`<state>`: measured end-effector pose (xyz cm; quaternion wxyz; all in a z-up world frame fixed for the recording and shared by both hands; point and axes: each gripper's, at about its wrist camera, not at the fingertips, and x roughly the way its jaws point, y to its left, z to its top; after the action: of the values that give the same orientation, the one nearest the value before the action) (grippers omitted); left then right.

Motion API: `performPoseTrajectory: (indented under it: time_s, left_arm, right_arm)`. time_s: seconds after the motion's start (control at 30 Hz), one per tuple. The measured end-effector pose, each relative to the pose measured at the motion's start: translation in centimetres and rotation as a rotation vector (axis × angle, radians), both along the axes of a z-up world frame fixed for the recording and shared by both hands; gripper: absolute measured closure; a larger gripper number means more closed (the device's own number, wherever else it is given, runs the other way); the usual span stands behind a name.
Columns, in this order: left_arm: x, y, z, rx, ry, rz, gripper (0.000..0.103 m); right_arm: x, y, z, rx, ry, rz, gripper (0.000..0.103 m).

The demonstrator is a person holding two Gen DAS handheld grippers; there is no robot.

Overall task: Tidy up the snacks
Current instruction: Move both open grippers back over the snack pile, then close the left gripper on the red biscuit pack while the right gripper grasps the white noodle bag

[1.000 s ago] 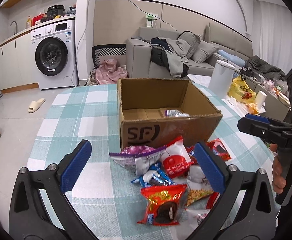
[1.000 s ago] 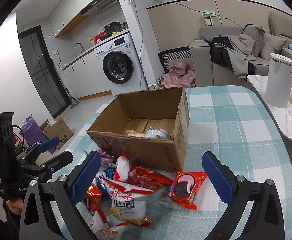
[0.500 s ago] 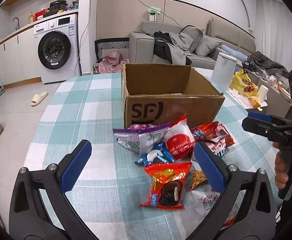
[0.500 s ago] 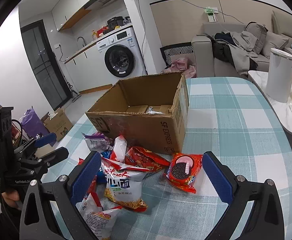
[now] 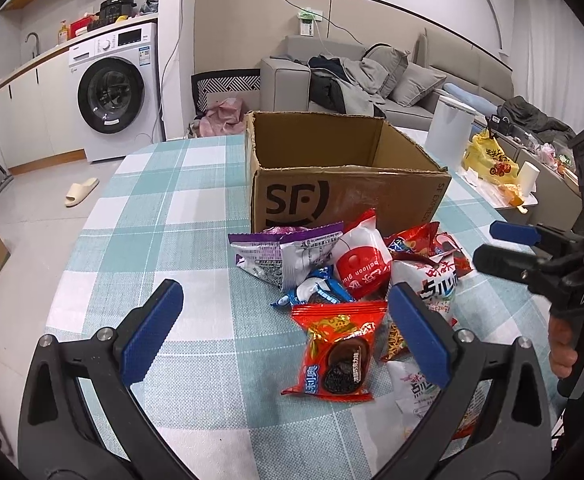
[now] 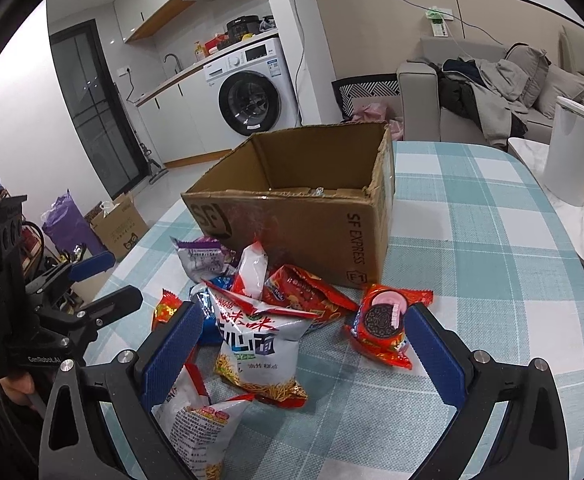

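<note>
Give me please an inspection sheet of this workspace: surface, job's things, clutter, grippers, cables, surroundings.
Surface: table with teal checked cloth.
Job's things: open cardboard box, almost empty; snack packets piled in front of it, among them a red cookie packet, a purple packet and a white noodle bag.
Clutter: white canister and yellow bag beside the table.
Grippers: left gripper open above the pile; right gripper open above the pile.
Cables: a cable runs along the wall to a socket.
Surroundings: washing machine, sofa with clothes.

Snack pile (image 5: 343, 280) on table (image 5: 164, 208), before box (image 5: 347, 184).
</note>
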<state>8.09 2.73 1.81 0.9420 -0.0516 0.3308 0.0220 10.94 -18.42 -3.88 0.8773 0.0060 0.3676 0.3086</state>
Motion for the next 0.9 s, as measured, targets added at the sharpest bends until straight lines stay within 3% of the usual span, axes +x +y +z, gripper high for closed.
performPoseTrajectory:
  time_s: [0.57, 0.9]
  left_arm:
    - [0.1, -0.2, -1.4, 0.002, 0.046, -0.018, 0.001]
    - [1.2, -0.7, -3.4, 0.010, 0.116, -0.038, 0.001]
  right_arm:
    - [-0.4, 2.7, -2.5, -0.037, 0.085, 0.077, 0.000]
    - [-0.5, 3.8, -3.5, -0.040, 0.103, 0.103, 0.002]
